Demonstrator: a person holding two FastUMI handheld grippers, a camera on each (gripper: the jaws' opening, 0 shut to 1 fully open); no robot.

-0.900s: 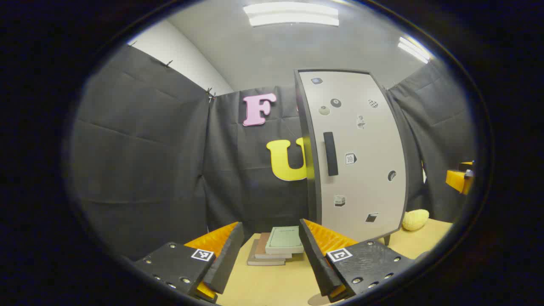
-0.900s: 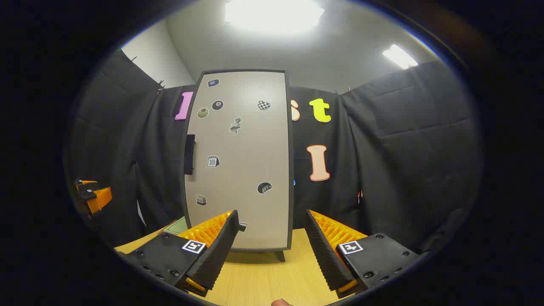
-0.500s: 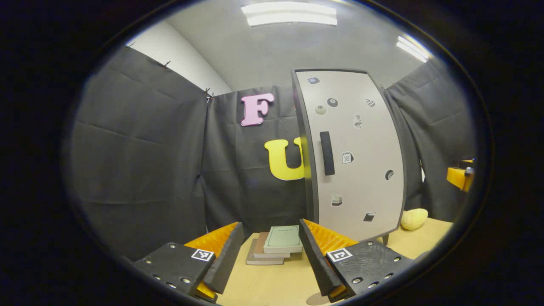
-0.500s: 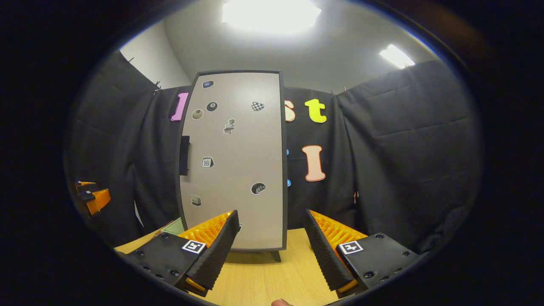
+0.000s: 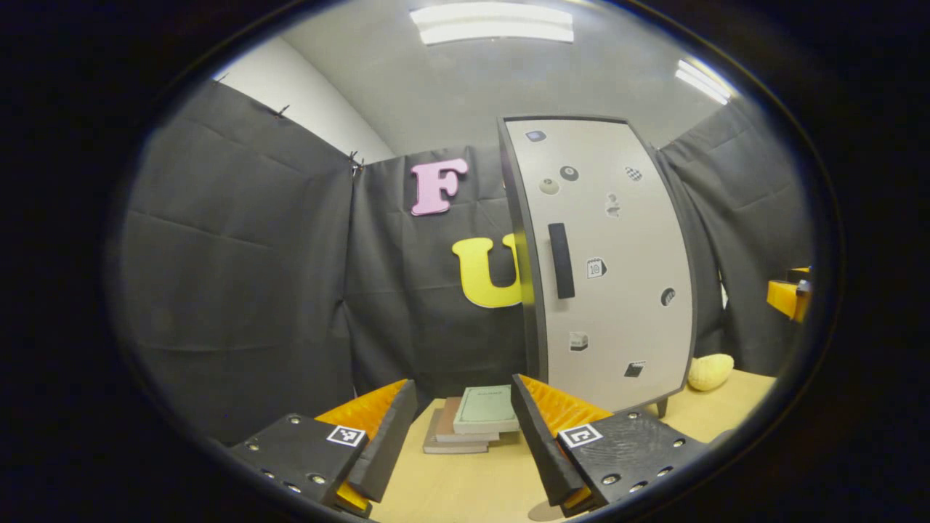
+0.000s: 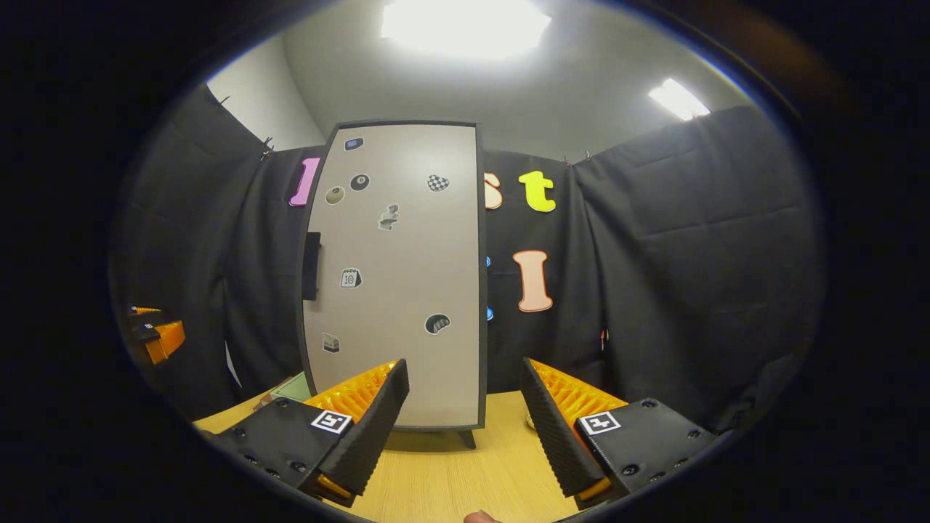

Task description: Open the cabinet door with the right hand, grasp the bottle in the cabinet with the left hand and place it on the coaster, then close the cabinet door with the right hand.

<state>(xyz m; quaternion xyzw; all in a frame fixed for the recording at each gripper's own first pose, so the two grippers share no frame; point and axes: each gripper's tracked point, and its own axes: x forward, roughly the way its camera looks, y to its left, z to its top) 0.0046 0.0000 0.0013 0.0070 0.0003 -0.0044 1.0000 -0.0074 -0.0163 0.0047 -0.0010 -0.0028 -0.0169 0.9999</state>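
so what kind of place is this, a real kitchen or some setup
Likely a staged recording booth, not a real kitchen: black cloth walls hang all round, a small cabinet stands on a wooden table, and ceiling strip lights shine above.

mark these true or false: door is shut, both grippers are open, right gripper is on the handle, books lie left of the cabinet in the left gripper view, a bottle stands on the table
1. The door is shut. True: it lies flush on the cabinet.
2. Both grippers are open. True: the left gripper and the right gripper each show a wide gap, holding nothing.
3. The right gripper is on the handle. False: it hangs apart from the door, short of the handle.
4. Books lie left of the cabinet in the left gripper view. True: a short stack on the table.
5. A bottle stands on the table. False: what lies there is a yellow lumpy thing.
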